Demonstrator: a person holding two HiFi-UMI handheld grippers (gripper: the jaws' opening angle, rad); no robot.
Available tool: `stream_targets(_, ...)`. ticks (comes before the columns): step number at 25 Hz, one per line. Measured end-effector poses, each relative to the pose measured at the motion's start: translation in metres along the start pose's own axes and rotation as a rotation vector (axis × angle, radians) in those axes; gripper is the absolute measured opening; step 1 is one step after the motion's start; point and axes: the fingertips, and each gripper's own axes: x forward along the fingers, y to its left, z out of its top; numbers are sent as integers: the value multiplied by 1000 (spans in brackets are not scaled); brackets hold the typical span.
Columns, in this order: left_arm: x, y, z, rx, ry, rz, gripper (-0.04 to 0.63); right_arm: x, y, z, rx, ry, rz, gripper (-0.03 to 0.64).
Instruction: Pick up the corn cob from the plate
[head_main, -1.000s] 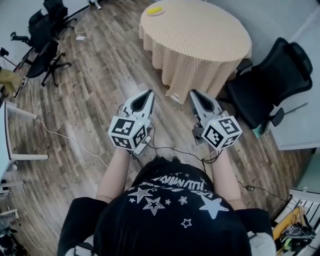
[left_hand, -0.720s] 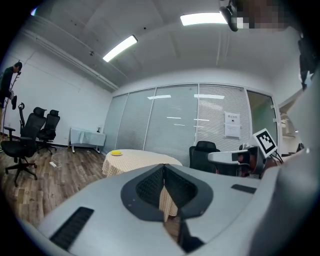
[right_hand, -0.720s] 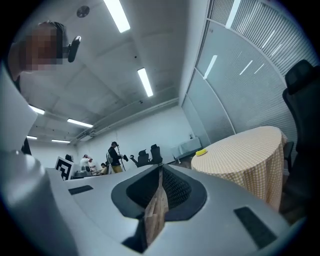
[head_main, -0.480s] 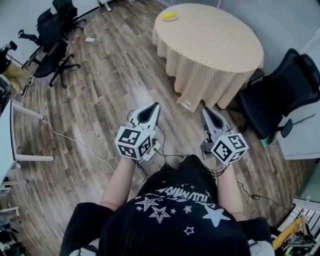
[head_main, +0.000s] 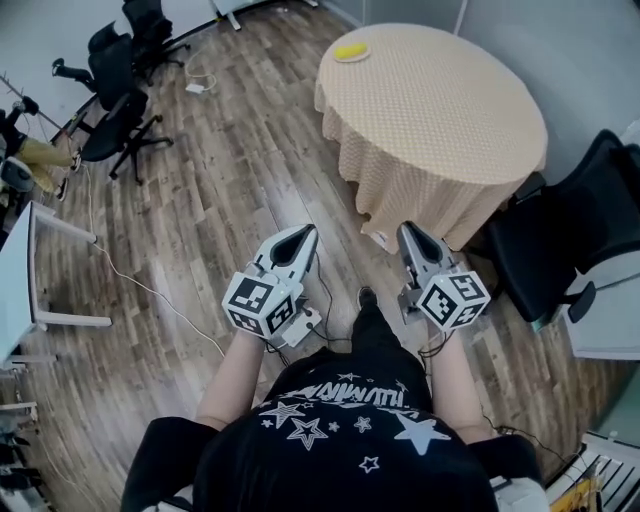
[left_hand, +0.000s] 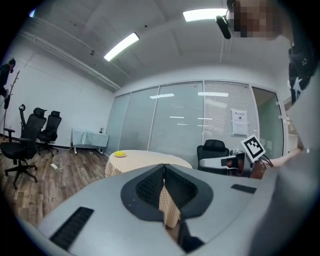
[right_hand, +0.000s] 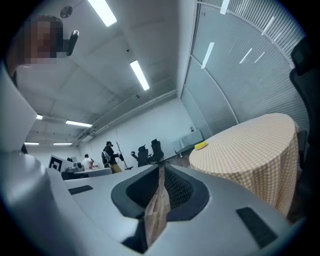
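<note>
Tablecloth (head_main: 440, 120) woven cloth, matt; floor (head_main: 230, 170) wood planks, low sheen; left tool (head_main: 304, 232), right tool (head_main: 409, 229) smooth plastic.

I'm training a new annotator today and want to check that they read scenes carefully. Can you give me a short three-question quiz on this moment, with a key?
1. True or false: the left gripper is shut, with nothing between its jaws.
2. Where on the round table does the yellow plate lie? A) near the far edge B) at the middle C) at the near edge
3. Short answer: is the right gripper touching the table?
Key: 1 true. 2 A. 3 No; it is held short of the table, shut and empty.
</note>
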Motion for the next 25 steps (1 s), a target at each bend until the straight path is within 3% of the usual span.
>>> stream_targets(11, 136, 46, 34, -13, 2, 133, 11, 88, -134, 77, 77, -3, 44, 38)
stream_targets(18, 195, 60, 38, -29, 14, 170, 11, 131, -172, 86, 91, 52, 101, 38)
stream_targets(25, 209, 77, 43, -14, 28, 205, 11, 167, -184, 95, 112, 54, 142, 38)
